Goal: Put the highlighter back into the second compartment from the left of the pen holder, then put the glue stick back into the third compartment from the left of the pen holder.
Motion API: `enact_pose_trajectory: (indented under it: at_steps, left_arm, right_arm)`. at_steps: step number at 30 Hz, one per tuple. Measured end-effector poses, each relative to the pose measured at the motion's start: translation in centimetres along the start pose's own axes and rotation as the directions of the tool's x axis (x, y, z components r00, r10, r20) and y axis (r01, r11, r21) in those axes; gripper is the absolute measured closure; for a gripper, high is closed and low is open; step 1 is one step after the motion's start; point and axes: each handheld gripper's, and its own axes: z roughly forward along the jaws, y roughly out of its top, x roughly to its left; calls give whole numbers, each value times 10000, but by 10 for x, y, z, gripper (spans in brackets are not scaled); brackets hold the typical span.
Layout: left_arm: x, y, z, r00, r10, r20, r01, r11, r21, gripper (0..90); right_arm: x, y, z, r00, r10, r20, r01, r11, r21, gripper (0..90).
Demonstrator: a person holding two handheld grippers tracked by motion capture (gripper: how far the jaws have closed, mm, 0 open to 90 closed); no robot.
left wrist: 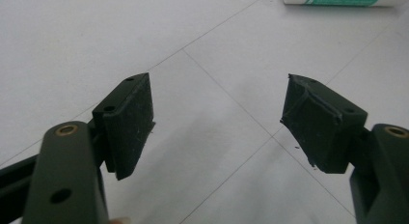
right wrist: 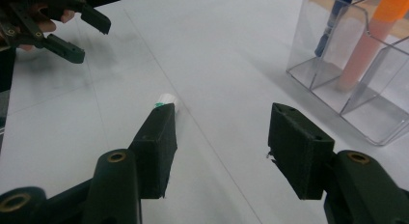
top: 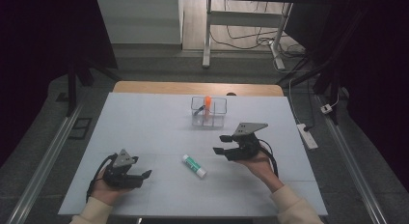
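Glue stick (top: 194,165) flat on table (top: 144,122), between my grippers; right gripper (top: 222,144) jaws apart, aimed at it for pickup; left gripper (top: 144,175) spread, empty, resting aside.

Worktop (top: 144,137) evenly lit from above, pale and bright; surroundings fall off to near black at both sides of the high view. Shadows soft and faint under each tool. Slight haze over the high view. In both gripper views the near jaws read soft; far detail mildly blurred.
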Motion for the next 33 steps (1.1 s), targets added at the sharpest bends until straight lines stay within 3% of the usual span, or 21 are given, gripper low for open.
enact_pose_trajectory:
  at_steps: [13,21,33]
  left_arm:
    - [0,0,1,10000,2,0,-2,10000,18,263]
    - [0,0,0,10000,22,7,-22,10000,-4,264]
    - [0,0,0,10000,42,8,-42,10000,-7,264]
  right_arm:
    - [11,-1,11,9994,-135,-309,152,9983,560,425]
    - [25,0,21,9976,-489,-496,545,9913,1195,423]
    - [36,-3,34,9924,-539,-1110,734,9810,1794,418]
